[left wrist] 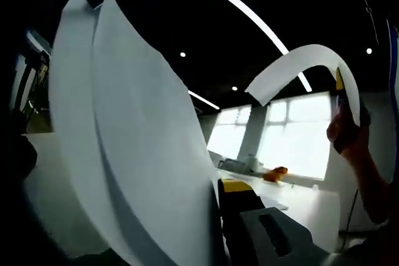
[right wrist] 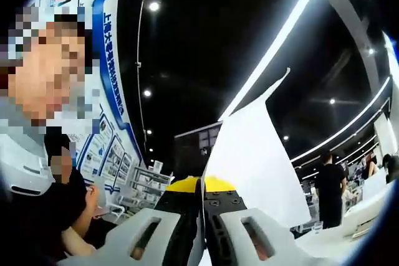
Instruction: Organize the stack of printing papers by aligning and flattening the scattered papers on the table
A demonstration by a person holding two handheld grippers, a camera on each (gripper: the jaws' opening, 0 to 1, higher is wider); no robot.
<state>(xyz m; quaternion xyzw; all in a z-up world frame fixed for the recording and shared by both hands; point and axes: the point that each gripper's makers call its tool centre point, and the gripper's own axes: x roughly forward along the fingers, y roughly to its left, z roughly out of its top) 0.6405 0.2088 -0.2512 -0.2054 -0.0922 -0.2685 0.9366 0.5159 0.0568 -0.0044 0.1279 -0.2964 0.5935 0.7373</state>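
Several white paper sheets (left wrist: 137, 147) stand upright and bowed in the left gripper view, rising from my left gripper (left wrist: 219, 186). Its right jaw with a yellow tip lies against the sheets' edge, and the left jaw is hidden behind them. A single curled sheet (left wrist: 299, 66) arches at the upper right, held by my right gripper (left wrist: 340, 88) in a person's hand (left wrist: 346, 132). In the right gripper view, my right gripper (right wrist: 202, 186) has its yellow-tipped jaws pressed together on a white sheet (right wrist: 249, 154) that rises up and to the right.
A white table (left wrist: 305, 207) stretches toward bright windows, with an orange object (left wrist: 275, 173) at its far end. Both views tilt up to a dark ceiling with strip lights. A person in black (right wrist: 329, 188) stands at the right, and shelves and wall posters are at the left.
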